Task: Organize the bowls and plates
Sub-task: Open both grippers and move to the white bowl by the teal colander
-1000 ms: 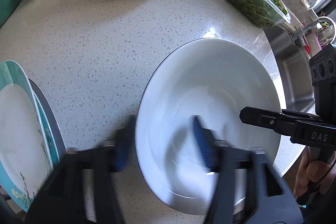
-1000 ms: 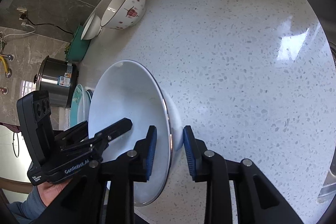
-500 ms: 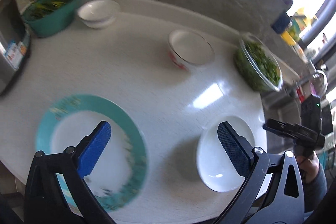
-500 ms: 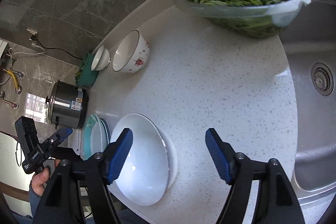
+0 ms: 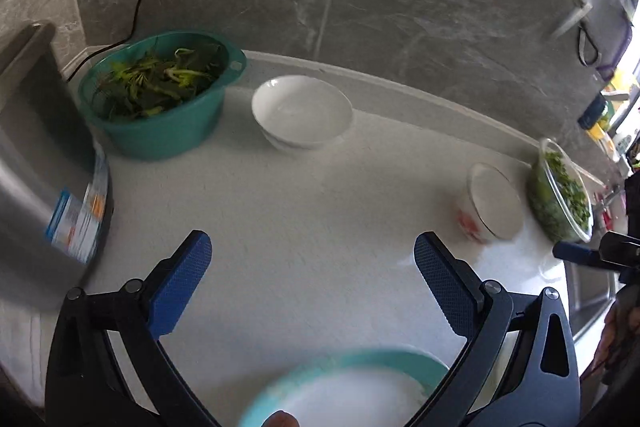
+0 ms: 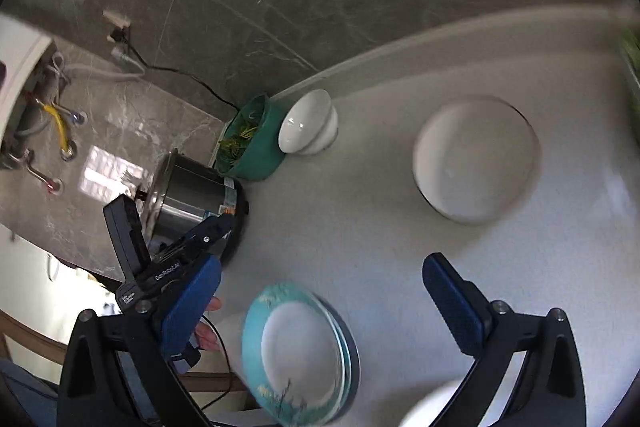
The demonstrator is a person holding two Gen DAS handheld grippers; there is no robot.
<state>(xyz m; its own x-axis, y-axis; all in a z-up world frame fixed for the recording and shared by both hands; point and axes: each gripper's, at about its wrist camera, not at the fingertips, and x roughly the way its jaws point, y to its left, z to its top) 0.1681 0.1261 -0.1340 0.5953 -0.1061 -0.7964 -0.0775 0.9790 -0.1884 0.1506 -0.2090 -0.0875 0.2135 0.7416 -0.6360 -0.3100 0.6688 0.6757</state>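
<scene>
Both hand-held grippers, left [image 5: 312,279] and right [image 6: 324,307], gape wide and hold nothing. Teal plates [image 6: 296,355] lie stacked at the bottom of the frame on the surface [image 5: 320,207]. Farther up sit a floral bowl [image 5: 494,203], then white bowls [image 5: 302,113] beside a teal basin [image 5: 160,95].

Daylight from right; motion blur; fisheye edges dark.
</scene>
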